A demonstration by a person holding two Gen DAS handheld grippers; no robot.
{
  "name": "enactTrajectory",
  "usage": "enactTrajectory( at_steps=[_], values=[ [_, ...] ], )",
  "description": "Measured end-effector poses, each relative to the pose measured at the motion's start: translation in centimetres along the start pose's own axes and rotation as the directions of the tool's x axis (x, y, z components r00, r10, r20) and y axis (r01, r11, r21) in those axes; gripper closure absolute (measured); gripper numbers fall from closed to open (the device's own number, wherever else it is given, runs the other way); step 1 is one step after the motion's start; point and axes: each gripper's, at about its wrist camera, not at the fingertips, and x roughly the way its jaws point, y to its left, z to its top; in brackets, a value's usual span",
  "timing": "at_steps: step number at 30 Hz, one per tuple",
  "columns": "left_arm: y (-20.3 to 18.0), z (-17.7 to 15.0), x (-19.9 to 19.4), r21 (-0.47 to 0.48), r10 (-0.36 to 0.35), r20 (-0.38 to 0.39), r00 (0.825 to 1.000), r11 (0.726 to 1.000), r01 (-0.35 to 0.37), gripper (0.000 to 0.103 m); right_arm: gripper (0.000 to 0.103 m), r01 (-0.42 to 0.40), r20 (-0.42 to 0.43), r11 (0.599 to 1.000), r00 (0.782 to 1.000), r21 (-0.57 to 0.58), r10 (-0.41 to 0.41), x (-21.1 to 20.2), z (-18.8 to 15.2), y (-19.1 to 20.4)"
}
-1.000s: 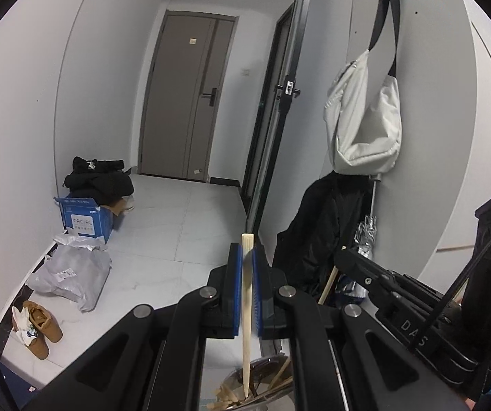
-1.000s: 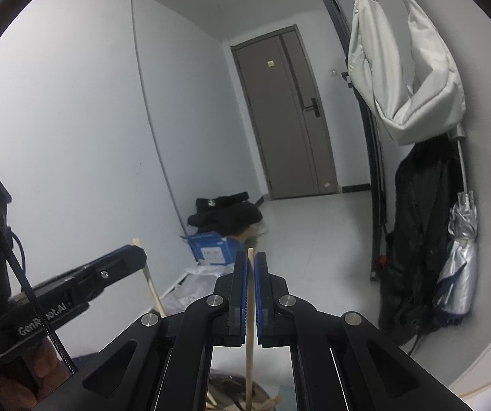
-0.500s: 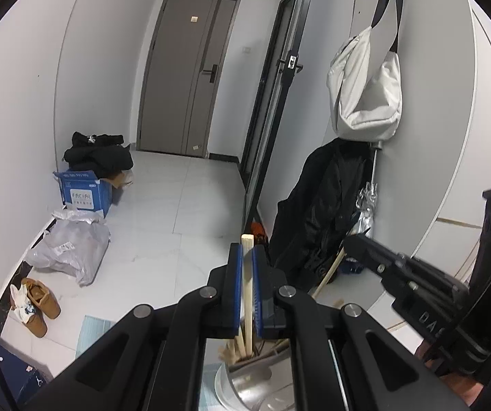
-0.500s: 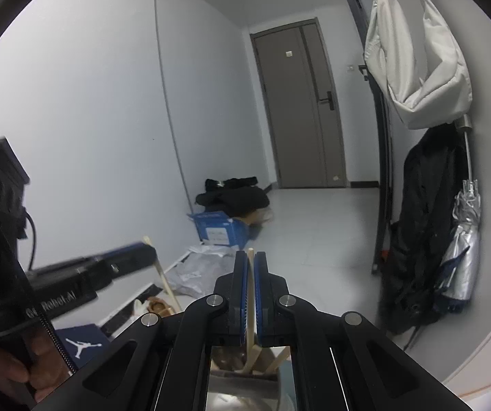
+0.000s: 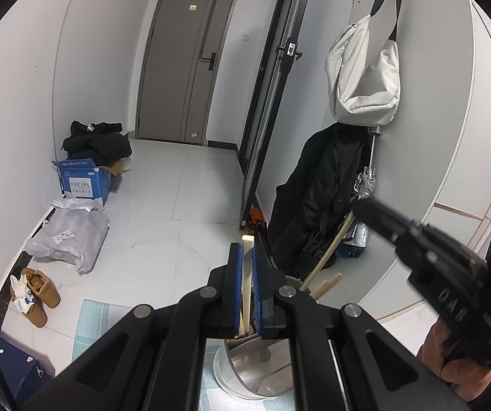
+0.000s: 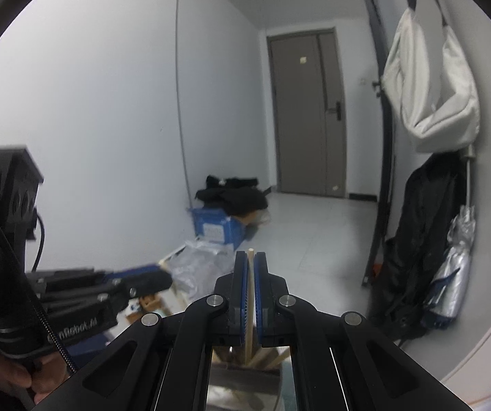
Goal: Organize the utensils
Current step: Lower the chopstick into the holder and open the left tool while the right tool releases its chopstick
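My left gripper [image 5: 245, 257] is shut on a flat pale wooden utensil [image 5: 247, 241] that stands upright. Its lower end reaches into a shiny metal holder [image 5: 242, 373] below the fingers. My right gripper [image 6: 250, 264] is shut on a thin wooden stick [image 6: 250, 294], upright over the same holder [image 6: 242, 387]. The right gripper also shows in the left wrist view [image 5: 361, 207], with its stick [image 5: 327, 257] slanting down into the holder. The left gripper shows in the right wrist view [image 6: 163, 279]. More wooden utensils [image 5: 327, 286] lean in the holder.
The holder stands on a pale blue mat [image 5: 94, 322]. Beyond lie a tiled floor, a blue box [image 5: 82, 179], a plastic bag [image 5: 70, 236], brown shoes [image 5: 39, 291], a black coat [image 5: 317, 198], a white bag [image 5: 365, 78] on the wall, and a grey door [image 5: 183, 65].
Both grippers have lowered with their utensils towards the holder. The holder now shows more fully below the left fingers. Both stay shut.
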Motion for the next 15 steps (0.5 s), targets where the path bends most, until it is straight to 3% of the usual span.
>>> enactTrajectory(
  at_steps=[3, 9, 15],
  values=[
    [-0.2, -0.1, 0.0, 0.007, -0.004, -0.007, 1.0, 1.0, 0.004, 0.101, 0.1, 0.012, 0.029, 1.0, 1.0, -0.007, -0.012, 0.0, 0.5, 0.2],
    [0.4, -1.0, 0.3, -0.01, -0.009, -0.029, 1.0, 1.0, 0.008, 0.101, 0.1, -0.002, -0.049, 0.998, 0.999, -0.064, -0.001, 2.0, -2.0, 1.0],
    [0.3, -1.3, 0.6, -0.01, -0.045, -0.053, 0.998, 0.999, 0.045, 0.101, 0.1, -0.036, -0.125, 0.999, 0.991, 0.002, 0.036, 3.0, -4.5, -0.2]
  ],
)
